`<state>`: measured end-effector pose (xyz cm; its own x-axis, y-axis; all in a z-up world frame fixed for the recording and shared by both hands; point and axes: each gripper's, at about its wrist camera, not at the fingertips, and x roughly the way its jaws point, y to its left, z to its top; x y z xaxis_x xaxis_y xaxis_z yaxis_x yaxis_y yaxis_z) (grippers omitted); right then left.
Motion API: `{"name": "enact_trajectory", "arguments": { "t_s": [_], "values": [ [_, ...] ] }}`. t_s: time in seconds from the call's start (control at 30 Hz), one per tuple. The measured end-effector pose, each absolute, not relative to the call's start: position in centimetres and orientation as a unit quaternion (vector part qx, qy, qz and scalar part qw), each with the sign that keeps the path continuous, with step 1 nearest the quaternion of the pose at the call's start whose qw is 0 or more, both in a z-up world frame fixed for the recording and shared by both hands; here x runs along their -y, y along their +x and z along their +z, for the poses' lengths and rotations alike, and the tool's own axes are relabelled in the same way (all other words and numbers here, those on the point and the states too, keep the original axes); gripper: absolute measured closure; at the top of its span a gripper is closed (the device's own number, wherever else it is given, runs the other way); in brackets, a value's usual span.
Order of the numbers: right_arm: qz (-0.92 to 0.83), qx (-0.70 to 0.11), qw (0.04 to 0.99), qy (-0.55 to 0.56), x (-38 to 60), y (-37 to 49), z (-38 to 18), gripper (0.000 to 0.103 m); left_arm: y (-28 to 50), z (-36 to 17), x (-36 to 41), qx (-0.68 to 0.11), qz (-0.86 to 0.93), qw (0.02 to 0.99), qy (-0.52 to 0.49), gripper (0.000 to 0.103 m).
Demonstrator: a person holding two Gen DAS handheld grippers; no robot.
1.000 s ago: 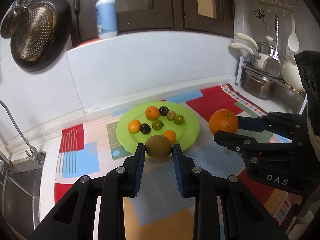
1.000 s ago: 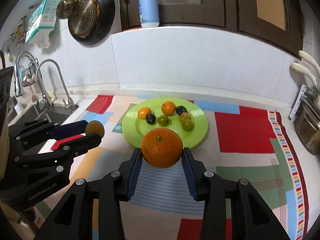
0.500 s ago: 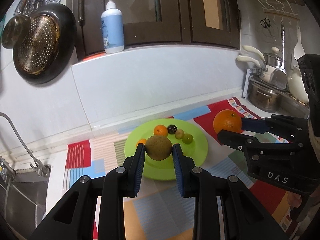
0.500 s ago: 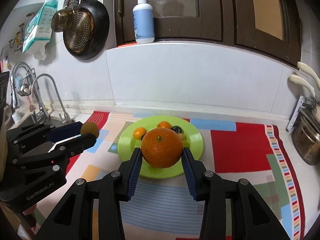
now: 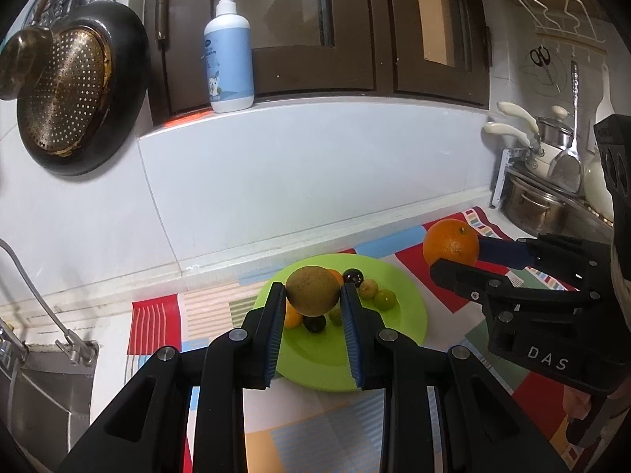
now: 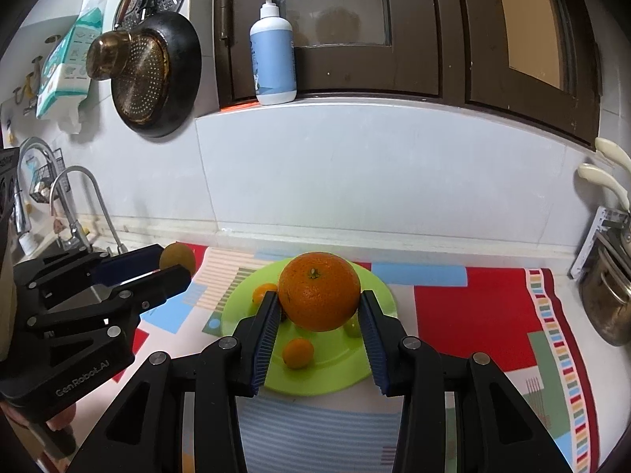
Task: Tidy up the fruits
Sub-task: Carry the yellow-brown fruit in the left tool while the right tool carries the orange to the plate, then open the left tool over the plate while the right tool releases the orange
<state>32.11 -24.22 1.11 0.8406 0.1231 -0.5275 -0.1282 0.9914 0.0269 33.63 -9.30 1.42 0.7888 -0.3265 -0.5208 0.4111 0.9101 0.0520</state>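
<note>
Left claw (image 5: 312,295) grips a brown fruit (image 5: 312,291) — right claw (image 6: 319,307) clamps an orange (image 6: 319,291) — above the green plate (image 6: 335,378).

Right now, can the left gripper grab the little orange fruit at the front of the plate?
Probably not yet. The left gripper is already shut on a brown fruit, so its fingers are full. The small orange fruit lies uncovered on the plate.
</note>
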Motion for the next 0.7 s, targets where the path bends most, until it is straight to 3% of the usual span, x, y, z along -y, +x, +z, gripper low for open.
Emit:
{"name": "enact_trajectory", "arguments": {
  "t_s": [0.7],
  "values": [
    [0.071,-0.331,0.941,0.001,24.3,38.0,-3.6,0.061,39.3,-3.1,10.2,-0.317,-0.195,0.926,0.073,0.074]
  ]
}}
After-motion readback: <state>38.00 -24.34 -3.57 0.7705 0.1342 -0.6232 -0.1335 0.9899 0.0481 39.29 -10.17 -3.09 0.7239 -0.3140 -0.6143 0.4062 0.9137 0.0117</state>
